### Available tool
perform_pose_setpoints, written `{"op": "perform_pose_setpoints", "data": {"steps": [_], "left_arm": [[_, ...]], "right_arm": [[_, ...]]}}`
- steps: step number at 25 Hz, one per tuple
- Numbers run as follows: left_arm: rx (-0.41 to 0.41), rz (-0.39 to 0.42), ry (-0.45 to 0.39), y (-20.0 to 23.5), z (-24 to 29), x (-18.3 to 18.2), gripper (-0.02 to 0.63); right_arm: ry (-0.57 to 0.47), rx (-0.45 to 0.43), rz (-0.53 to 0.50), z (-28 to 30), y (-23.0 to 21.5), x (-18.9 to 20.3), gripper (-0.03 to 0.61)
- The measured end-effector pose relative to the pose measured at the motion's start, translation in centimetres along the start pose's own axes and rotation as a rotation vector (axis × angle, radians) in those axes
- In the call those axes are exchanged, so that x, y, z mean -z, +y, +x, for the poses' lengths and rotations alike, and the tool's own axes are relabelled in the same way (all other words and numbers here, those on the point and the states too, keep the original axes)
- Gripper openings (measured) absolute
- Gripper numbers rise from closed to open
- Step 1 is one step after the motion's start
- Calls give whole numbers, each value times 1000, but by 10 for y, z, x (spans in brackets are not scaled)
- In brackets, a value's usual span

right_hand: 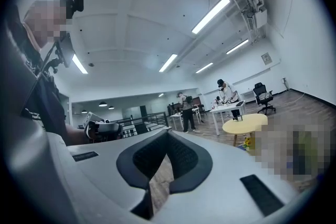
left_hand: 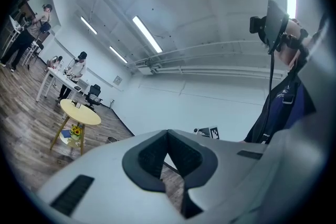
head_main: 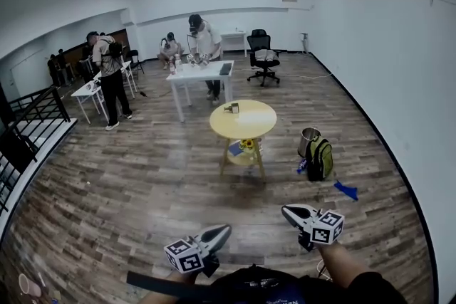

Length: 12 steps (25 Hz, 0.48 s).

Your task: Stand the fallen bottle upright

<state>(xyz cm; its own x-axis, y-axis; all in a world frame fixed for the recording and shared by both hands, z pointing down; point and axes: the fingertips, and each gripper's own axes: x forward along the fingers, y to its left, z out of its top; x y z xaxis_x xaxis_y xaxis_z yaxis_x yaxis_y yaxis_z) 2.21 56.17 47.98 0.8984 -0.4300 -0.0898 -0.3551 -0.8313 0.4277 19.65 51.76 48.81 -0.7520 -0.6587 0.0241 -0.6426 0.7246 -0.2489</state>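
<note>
On round table (head_main: 242, 123): small object (head_main: 231, 107), too far to identify | left gripper (head_main: 221, 231), right gripper (head_main: 288, 211): jaws together, empty

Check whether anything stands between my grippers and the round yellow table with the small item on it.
Nothing visible does: bare wood floor runs from the left gripper and right gripper to the round yellow table. The backpack sits off to its right.

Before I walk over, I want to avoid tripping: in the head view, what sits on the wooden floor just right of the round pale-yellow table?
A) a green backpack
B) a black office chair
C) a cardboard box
A: the head view shows a green backpack on the floor just right of the round pale-yellow table.
</note>
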Motion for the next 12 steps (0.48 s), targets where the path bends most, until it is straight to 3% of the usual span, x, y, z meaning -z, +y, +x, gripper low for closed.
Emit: {"op": "perform_pose_setpoints", "data": {"steps": [6, 12], "left_arm": [[24, -22, 10, 47, 20, -7, 9], [77, 0, 15, 123, 18, -54, 9]], "right_arm": [[6, 26, 15, 30, -35, 1, -5], [-13, 62, -15, 105, -58, -22, -5]]}}
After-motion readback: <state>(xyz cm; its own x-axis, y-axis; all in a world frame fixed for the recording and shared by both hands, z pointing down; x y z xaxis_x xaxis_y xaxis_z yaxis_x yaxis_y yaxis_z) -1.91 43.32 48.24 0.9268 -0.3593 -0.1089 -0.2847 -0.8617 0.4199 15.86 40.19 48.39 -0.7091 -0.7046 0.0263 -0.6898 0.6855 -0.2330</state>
